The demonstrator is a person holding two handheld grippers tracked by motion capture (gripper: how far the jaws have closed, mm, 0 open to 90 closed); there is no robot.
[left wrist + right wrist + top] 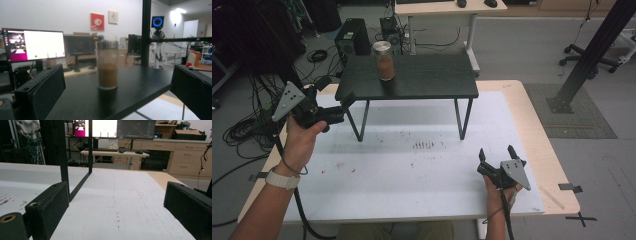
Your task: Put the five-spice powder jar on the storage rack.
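The clear cylindrical glass jar (383, 61) of brown powder, metal-lidded, stands upright on the small black wood-grain shelf (422, 82), near the left tool (343, 106), both tools' jaws apart and empty.

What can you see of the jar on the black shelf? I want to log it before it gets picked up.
The jar is a clear, straight-sided cylinder with a silvery metal-looking lid, about half full of brown powder. It stands upright on the black raised shelf, toward the back left part of the top, touched by nothing but the shelf. The left tool is at the shelf's left front corner, jaws open and aimed at the jar from a distance.
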